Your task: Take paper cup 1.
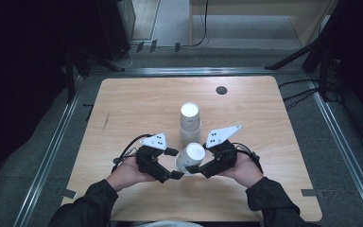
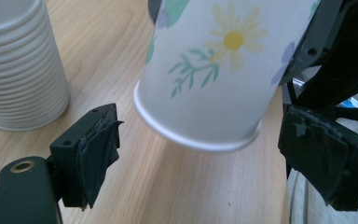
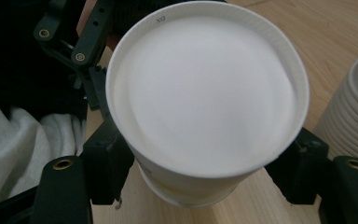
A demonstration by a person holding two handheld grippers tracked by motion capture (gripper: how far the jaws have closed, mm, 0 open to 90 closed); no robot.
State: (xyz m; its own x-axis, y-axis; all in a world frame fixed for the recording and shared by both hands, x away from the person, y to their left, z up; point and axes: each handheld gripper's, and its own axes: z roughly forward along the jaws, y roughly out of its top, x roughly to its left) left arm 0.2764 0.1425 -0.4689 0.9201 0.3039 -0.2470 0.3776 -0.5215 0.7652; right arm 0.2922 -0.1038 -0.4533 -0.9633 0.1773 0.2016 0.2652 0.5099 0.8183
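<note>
Two grippers meet at the paper cup near the cup stack: the right gripper pinches it, so the spread left gripper should close gently around its rim.

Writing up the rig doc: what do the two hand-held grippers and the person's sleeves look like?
Both are black, each with two jaws. The left hand-held gripper and the right hand-held gripper each carry a grey three-cornered plate with dark dots on top. Jaw pads are black and frayed; brass eyelets sit near the base. Black cables trail back. The sleeves are dark.
</note>
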